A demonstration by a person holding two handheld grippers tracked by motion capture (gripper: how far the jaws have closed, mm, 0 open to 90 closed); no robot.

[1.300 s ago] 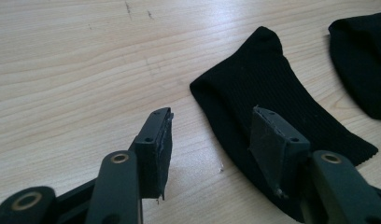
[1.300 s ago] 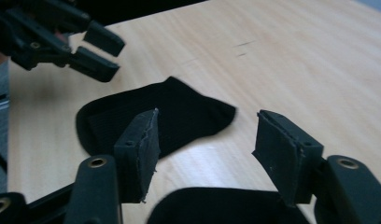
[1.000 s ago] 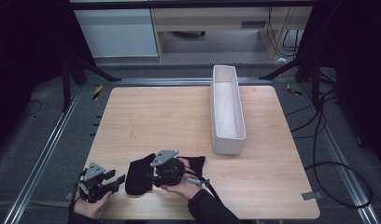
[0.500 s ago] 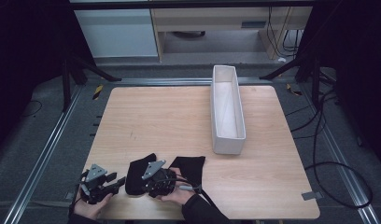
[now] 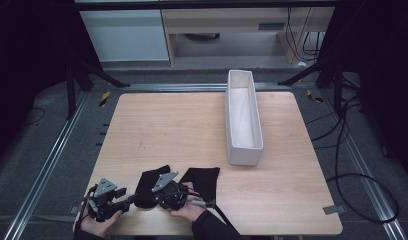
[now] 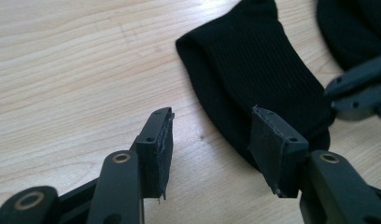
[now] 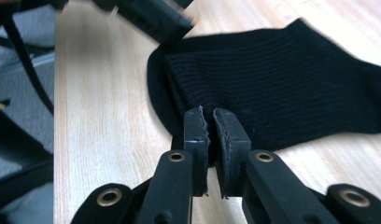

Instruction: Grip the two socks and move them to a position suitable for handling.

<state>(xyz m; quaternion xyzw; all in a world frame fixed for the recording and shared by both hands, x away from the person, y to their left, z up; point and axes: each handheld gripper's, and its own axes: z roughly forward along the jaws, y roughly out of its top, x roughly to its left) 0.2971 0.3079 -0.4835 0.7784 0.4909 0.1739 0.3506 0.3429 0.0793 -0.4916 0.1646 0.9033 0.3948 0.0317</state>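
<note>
Wooden table (image 5: 192,130): right gripper (image 7: 212,123) fingers nearly closed over ribbed black sock (image 7: 282,88), left gripper (image 6: 212,140) fingers wide

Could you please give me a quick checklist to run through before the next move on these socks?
1. Left gripper open: ok, jaws stand wide apart.
2. Left gripper lined up on the near sock: ok, one jaw over its edge, the other over bare table.
3. Right gripper holding cloth: cannot tell, jaws nearly shut at the sock's edge.
4. Second sock lying apart: cannot tell.
5. White bin unobstructed: ok.
</note>
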